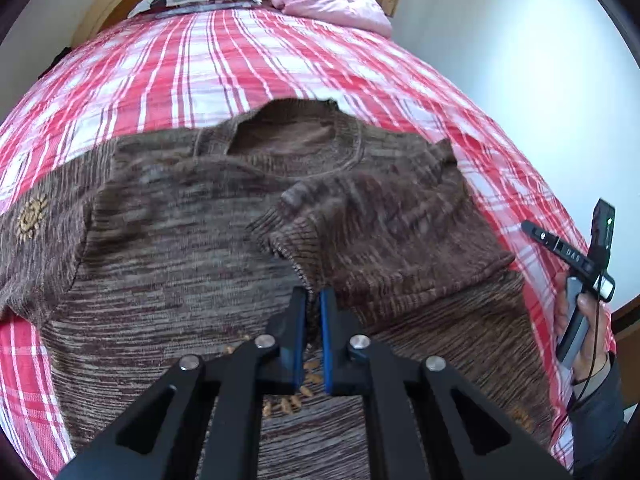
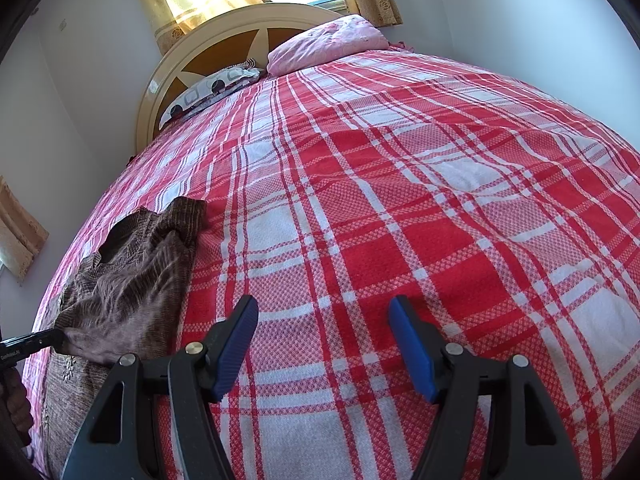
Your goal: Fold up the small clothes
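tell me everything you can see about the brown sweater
The brown sweater is a marled, ribbed knit with a round neckline and tan embroidered motifs. It lies face up on the red plaid bedspread, one sleeve folded across its chest. The left hand-held gripper is shut on that sleeve's ribbed cuff. The right hand-held gripper is open, apart from it.

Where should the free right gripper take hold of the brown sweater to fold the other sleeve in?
Probably at the ribbed cuff end of the unfolded sleeve of the brown sweater, which lies flat on the plaid bedspread with its edge exposed. Come in low from that outer side. The left gripper already pinches the folded sleeve's cuff; the right gripper is open.
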